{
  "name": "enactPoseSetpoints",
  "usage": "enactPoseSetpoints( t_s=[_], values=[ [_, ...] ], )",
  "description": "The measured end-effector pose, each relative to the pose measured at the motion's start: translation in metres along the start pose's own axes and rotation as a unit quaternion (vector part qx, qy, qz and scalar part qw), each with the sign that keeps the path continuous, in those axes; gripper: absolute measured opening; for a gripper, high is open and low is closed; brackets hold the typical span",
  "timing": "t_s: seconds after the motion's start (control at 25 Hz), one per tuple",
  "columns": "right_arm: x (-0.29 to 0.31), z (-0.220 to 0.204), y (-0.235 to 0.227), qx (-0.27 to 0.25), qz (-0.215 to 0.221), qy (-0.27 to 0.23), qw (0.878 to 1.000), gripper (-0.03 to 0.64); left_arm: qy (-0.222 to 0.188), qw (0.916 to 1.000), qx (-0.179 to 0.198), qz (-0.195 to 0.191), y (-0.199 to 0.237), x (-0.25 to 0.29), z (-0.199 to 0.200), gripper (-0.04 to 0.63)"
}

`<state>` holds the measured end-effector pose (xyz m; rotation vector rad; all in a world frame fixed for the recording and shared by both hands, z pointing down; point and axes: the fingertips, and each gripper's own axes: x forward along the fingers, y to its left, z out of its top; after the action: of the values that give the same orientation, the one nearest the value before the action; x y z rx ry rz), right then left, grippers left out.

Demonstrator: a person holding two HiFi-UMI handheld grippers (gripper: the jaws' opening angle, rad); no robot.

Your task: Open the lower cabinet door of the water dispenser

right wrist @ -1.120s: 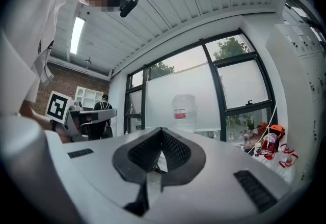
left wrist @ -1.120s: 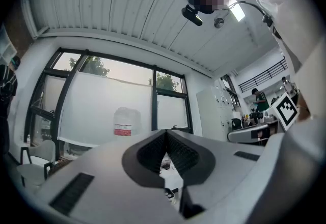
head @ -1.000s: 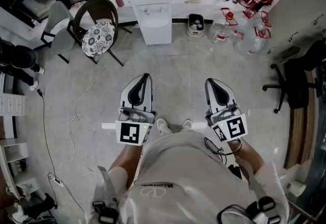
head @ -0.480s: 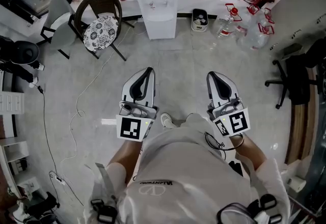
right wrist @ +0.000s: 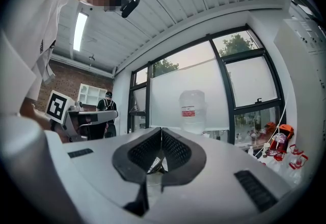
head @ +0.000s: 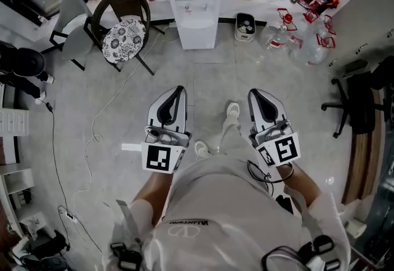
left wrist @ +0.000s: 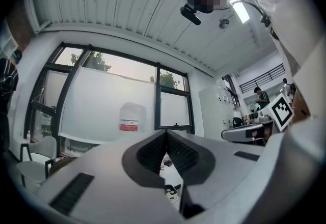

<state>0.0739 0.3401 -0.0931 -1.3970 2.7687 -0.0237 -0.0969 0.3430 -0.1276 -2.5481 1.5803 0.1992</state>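
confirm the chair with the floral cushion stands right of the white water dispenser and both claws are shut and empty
Not right of it: the head view shows the chair left of the water dispenser. The rest holds: the left claw and right claw are both shut and empty.

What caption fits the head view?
Person faces the water dispenser across the floor, left gripper and right gripper shut and empty.
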Motion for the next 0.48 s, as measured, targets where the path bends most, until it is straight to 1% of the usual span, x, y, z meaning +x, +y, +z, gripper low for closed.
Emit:
enactPoseSetpoints(
  t_s=[0.16,0.32,0.48],
  values=[
    [0.021,-0.001,-0.024,0.002,0.01,-0.003,1.0,0.017,0.004,0.9999,0.004,0.012,0.007,0.028,-0.007,0.002],
    [0.042,-0.007,-0.059,0.008,0.021,0.002,1.0,0.017,-0.005,0.9999,0.004,0.014,0.006,0.067,-0.012,0.002],
    [0.068,-0.012,-0.099,0.015,0.029,0.009,0.999,0.017,0.022,0.9995,-0.007,0.021,0.006,0.113,-0.032,0.002]
  ],
)
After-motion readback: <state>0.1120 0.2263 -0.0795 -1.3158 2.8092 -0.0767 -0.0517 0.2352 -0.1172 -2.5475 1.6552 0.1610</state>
